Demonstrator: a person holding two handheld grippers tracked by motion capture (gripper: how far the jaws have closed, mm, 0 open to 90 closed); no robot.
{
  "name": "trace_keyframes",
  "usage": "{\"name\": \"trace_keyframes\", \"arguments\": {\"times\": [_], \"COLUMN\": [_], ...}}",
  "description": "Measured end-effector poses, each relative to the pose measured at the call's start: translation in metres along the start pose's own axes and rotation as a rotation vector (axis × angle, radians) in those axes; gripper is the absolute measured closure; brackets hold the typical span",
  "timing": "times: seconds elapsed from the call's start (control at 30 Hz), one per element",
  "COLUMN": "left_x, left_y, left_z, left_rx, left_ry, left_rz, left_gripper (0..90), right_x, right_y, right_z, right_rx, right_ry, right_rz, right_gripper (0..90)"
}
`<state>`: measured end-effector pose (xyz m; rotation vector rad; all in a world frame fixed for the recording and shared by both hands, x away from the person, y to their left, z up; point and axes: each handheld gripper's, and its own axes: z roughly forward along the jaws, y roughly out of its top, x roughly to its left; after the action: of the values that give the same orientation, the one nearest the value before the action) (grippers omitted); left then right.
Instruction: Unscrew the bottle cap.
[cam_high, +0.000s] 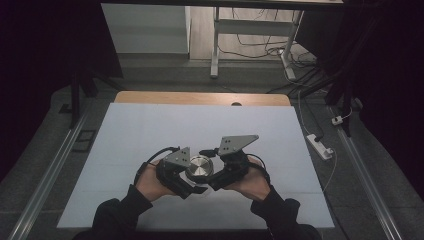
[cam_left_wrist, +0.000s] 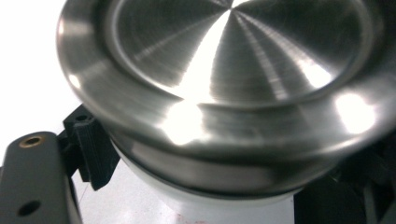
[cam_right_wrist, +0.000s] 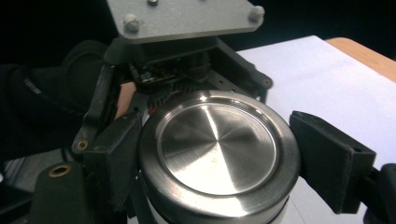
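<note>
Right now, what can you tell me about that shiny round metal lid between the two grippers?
The round brushed-metal lid looks like steel, with a raised outer rim and a shallow flat dish in its middle that throws back bright streaks of light. It sits level on top of a white container over the pale table sheet, near the person's side. The right gripper has a black jaw against each side of the lid; the left gripper holds the container lower down.

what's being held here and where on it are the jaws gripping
A round steel-lidded container sits between both grippers: the right gripper clamps the lid's rim, and the left gripper grips the white body just below it.
</note>
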<state>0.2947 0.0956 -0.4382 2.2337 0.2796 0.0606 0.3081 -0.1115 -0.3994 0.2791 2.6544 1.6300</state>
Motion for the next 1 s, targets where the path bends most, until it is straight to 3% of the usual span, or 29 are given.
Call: {"name": "trace_keyframes", "arguments": {"times": [0.1,0.33,0.4,0.43,0.47,0.53,0.57,0.6,0.63,0.67,0.7,0.73,0.77,0.8,0.87,1.0], "left_x": [0.0,-0.003,-0.004,-0.006,-0.007,-0.006,-0.006,-0.005,-0.004,-0.001,0.001,0.001,0.004,0.004,0.003,-0.001], "left_y": [0.0,0.0,0.0,-0.001,-0.001,0.0,-0.001,-0.001,-0.001,-0.001,-0.001,-0.001,-0.001,-0.001,0.001,0.005], "left_z": [-0.001,-0.004,-0.004,-0.004,-0.004,-0.004,-0.003,-0.003,-0.003,-0.004,-0.004,-0.004,-0.005,-0.005,-0.004,0.0], "left_rx": [-0.004,-0.006,-0.006,-0.012,-0.017,-0.021,-0.024,-0.026,-0.022,-0.015,-0.015,-0.015,-0.019,-0.019,-0.003,0.01], "left_ry": [-0.026,-0.102,-0.133,-0.169,-0.176,-0.178,-0.171,-0.154,-0.126,-0.063,-0.032,-0.032,0.03,0.03,0.116,0.163], "left_rz": [0.01,0.084,0.106,0.143,0.152,0.145,0.136,0.12,0.1,0.057,0.028,0.028,-0.022,-0.022,-0.063,-0.088], "left_gripper": [15.6,15.6,15.6,15.6,15.5,15.5,15.5,15.5,15.5,15.5,15.5,15.6,15.6,15.5,15.6,15.6], "right_x": [-0.003,-0.003,-0.004,-0.003,-0.003,-0.003,-0.006,-0.007,-0.007,-0.006,-0.006,-0.005,-0.003,-0.001,0.005,0.015], "right_y": [-0.002,-0.004,-0.005,-0.006,-0.007,-0.008,-0.008,-0.006,-0.006,-0.002,0.001,0.003,0.005,0.006,0.008,0.009], "right_z": [-0.001,-0.002,-0.002,-0.003,-0.002,-0.002,-0.003,-0.004,-0.004,-0.009,-0.012,-0.014,-0.016,-0.016,-0.012,0.003], "right_rx": [-0.02,-0.048,-0.053,-0.056,-0.064,-0.073,-0.07,-0.059,-0.059,-0.037,-0.019,-0.016,-0.018,-0.018,-0.018,-0.026], "right_ry": [0.053,0.151,0.195,0.242,0.271,0.287,0.289,0.258,0.258,0.148,0.088,0.034,-0.021,-0.059,-0.133,-0.244], "right_rz": [-0.008,-0.052,-0.069,-0.094,-0.105,-0.108,-0.074,-0.065,-0.065,-0.043,-0.033,-0.03,-0.01,0.007,0.029,0.061], "right_gripper": [20.0,20.0,20.0,20.0,19.9,19.8,19.2,15.4,15.4,7.2,5.4,5.0,5.3,5.3,7.2,12.1]}}
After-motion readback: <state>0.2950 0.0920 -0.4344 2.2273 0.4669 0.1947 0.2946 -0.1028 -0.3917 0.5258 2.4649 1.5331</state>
